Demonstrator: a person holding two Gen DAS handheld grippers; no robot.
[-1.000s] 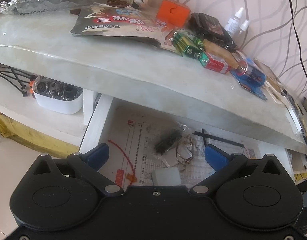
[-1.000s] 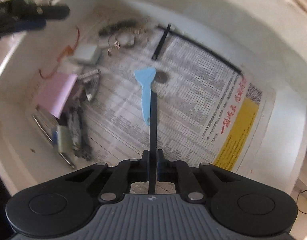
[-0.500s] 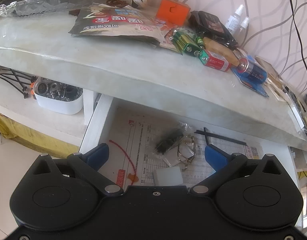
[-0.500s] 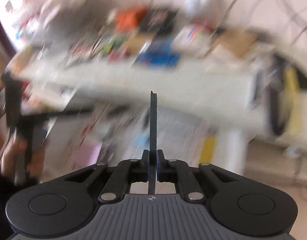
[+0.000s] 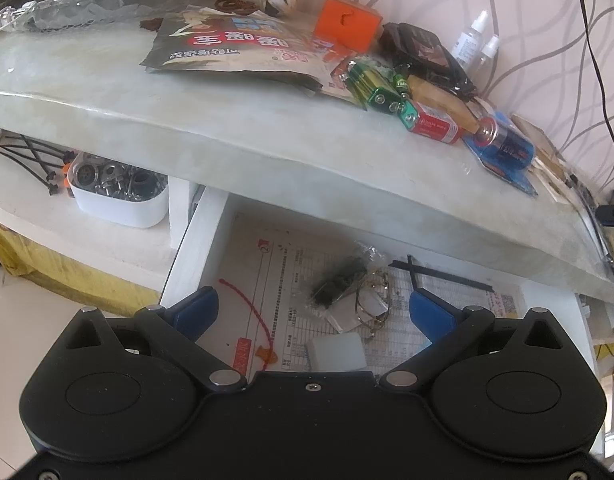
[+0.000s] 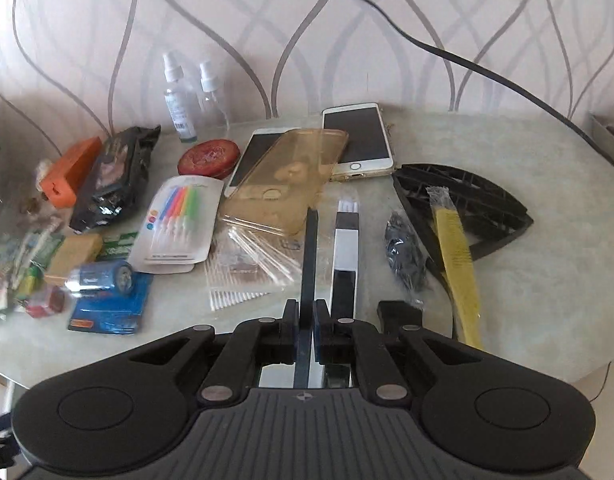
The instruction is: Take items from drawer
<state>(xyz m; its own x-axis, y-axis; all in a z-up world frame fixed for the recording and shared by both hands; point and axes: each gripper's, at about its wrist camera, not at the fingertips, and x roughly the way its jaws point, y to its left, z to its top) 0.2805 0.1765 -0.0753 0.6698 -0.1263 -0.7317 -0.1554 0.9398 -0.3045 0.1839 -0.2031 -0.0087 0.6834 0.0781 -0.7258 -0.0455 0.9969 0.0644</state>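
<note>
The white drawer [image 5: 187, 256] stands pulled out under the marble top, lined with printed paper. In it lie a clear bag of black parts [image 5: 339, 280], a metal ring [image 5: 371, 304], a white block [image 5: 337, 350], a red cord [image 5: 247, 304] and a black strip [image 5: 443, 276]. My left gripper [image 5: 313, 306] hangs open over these, holding nothing. My right gripper [image 6: 305, 312] is above the tabletop with a thin black strip [image 6: 309, 256] standing edge-on between its pads; its jaws are opening.
The marble top [image 6: 547, 280] is crowded: two phones [image 6: 359, 140], an amber case [image 6: 291, 176], batteries [image 5: 503, 144], spray bottles [image 6: 177, 96], a snack bag [image 5: 235, 48], a black fan-shaped grid [image 6: 467, 200]. A white tub of metal parts [image 5: 119, 196] sits on the shelf to the left.
My right gripper rose out of the drawer with the black strip and swung over the tabletop. The left gripper stayed still and open above the drawer.
</note>
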